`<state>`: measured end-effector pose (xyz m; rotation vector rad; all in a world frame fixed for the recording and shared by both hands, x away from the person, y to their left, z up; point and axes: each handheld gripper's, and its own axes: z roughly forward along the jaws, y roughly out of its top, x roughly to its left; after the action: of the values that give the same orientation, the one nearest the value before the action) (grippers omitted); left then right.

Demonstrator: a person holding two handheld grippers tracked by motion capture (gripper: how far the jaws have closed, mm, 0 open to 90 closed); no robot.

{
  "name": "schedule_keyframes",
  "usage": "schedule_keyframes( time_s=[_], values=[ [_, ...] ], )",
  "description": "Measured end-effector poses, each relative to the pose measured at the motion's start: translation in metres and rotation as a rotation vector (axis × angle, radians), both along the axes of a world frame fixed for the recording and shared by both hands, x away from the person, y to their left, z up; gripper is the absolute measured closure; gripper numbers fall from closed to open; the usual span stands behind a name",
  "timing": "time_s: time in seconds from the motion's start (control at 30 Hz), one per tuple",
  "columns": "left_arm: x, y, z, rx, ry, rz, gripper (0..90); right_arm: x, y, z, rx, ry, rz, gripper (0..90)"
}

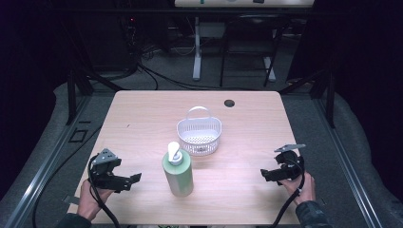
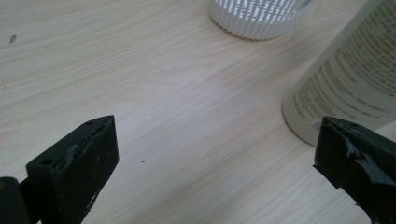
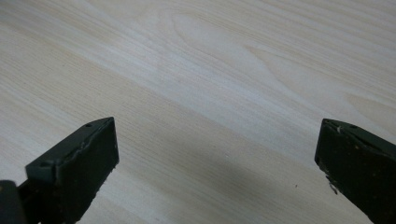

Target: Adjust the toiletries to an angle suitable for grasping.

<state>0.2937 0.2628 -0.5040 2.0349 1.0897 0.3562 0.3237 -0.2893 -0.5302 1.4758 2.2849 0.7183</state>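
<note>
Bottle (image 1: 178, 174) and basket (image 1: 199, 136) stand near the middle of the worktop (image 1: 142, 114), with a gripper resting at each near corner. From the high view, the bottle is pale green with a white pump on top, upright, and closest to the person's edge. The white slotted basket, its handle raised, sits just behind it and a little to the right, apart from it.

On the left, the left gripper (image 1: 129, 182) is held by a hand (image 1: 88, 199) low over the wood, aimed toward the bottle. In the left gripper view its jaws stand wide with bare worktop between them; the bottle's printed side (image 2: 345, 79) rises just past the right-hand jaw, untouched, and the basket's ribbed wall (image 2: 254, 21) shows farther off.

On the right, the right gripper (image 1: 267, 175) is held by the other hand (image 1: 300, 187), well apart from both things. Its jaws are likewise spread wide in the right gripper view, over plain wood grain (image 3: 210, 79).
</note>
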Motion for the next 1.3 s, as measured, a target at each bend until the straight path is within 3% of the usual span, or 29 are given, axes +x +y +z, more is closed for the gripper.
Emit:
schedule_keyframes(
  time_s=[0.57, 0.8, 1.0, 1.3],
  values=[
    [-0.008, -0.023, 0.004, -0.029, -0.015, -0.099, 0.0, 0.004, 0.0, -0.004, -0.013, 0.032, 0.016, 0.0],
    [-0.015, -0.037, 0.007, -0.045, -0.037, -0.156, 0.0, 0.005, 0.0, -0.004, -0.016, 0.035, 0.019, 0.3],
    [-0.019, -0.046, 0.011, -0.083, -0.057, -0.194, 0.0, 0.006, 0.001, -0.004, -0.017, 0.039, 0.024, 0.9],
    [-0.021, -0.056, 0.016, -0.086, -0.084, -0.239, 0.0, 0.007, -0.001, -0.006, -0.012, 0.048, 0.022, 1.5]
  ],
)
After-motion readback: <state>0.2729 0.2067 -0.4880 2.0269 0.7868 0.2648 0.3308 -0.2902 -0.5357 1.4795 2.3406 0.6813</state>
